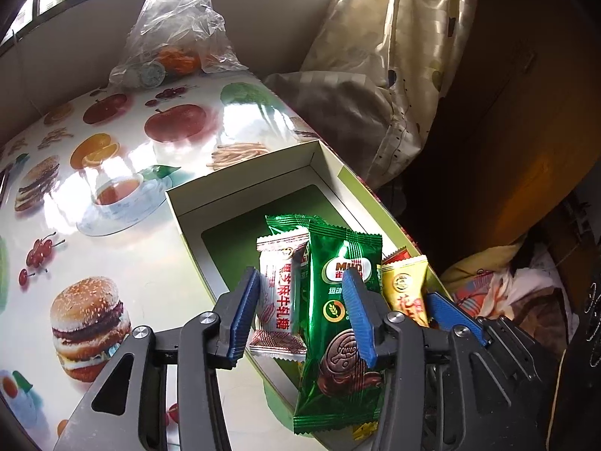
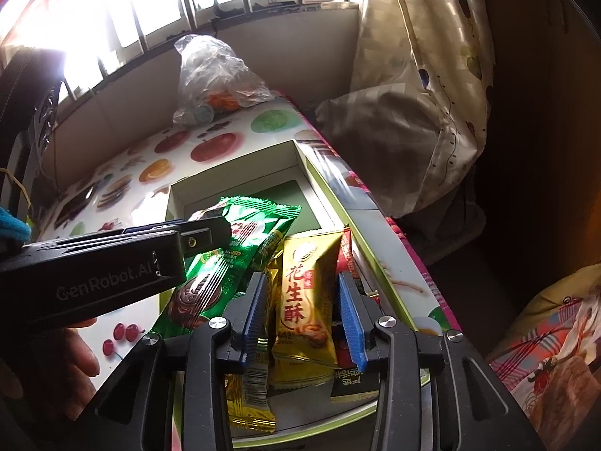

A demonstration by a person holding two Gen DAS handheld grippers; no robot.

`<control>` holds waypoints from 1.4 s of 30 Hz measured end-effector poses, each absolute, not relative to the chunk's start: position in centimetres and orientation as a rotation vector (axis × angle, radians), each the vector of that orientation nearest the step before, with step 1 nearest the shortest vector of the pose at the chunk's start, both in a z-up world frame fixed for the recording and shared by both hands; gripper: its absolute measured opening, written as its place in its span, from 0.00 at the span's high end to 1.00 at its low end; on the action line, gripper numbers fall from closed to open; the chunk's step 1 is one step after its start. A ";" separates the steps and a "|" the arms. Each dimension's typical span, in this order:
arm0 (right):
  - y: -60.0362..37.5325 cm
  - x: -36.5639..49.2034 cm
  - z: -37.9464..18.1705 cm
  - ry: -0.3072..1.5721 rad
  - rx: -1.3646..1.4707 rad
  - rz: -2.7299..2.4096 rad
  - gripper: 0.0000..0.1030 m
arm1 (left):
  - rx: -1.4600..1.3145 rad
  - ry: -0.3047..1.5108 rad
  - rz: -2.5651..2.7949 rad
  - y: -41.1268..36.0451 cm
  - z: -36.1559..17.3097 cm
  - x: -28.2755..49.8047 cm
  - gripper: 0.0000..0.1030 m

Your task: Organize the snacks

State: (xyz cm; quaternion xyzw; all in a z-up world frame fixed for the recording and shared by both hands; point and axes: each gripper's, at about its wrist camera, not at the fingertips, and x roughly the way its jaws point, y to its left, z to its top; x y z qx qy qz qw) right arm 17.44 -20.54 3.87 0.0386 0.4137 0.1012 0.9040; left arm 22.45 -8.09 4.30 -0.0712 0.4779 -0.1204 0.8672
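An open cardboard box (image 1: 240, 191) with a green floor lies on the fruit-print table. In the left wrist view my left gripper (image 1: 300, 312) closes on a white-and-red candy packet (image 1: 278, 293) and a green Milo biscuit packet (image 1: 338, 323) over the box. A yellow peanut-crisp packet (image 1: 407, 289) stands to their right. In the right wrist view my right gripper (image 2: 304, 315) closes on that yellow packet (image 2: 306, 297), with red and gold wrappers beside it. The left gripper's body (image 2: 94, 267) reaches in from the left over the green packet (image 2: 225, 255).
A clear plastic bag (image 1: 176, 34) with orange items sits at the table's far end. Curtains (image 1: 394, 56) and a pillow hang past the table's right edge (image 2: 375, 218). A patterned cushion (image 2: 556, 338) lies lower right. A hand shows at lower left in the right wrist view (image 2: 75, 353).
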 end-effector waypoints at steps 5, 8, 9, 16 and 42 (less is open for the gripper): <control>-20.6 17.1 4.0 0.848 0.086 0.206 0.54 | -0.149 0.995 -0.263 -8.0 4.5 22.0 0.52; -20.8 16.8 4.2 0.845 0.088 0.198 0.54 | -0.148 0.987 -0.253 -7.8 4.8 21.7 0.52; -20.8 16.7 4.3 0.842 0.087 0.198 0.54 | -0.148 0.984 -0.253 -7.8 4.9 21.6 0.52; -21.1 15.9 4.9 0.827 0.092 0.181 0.54 | -0.137 0.957 -0.245 -7.5 6.1 20.2 0.52; -21.4 8.0 6.7 0.765 0.051 0.155 0.49 | -0.036 0.839 -0.144 -6.5 6.5 9.5 0.52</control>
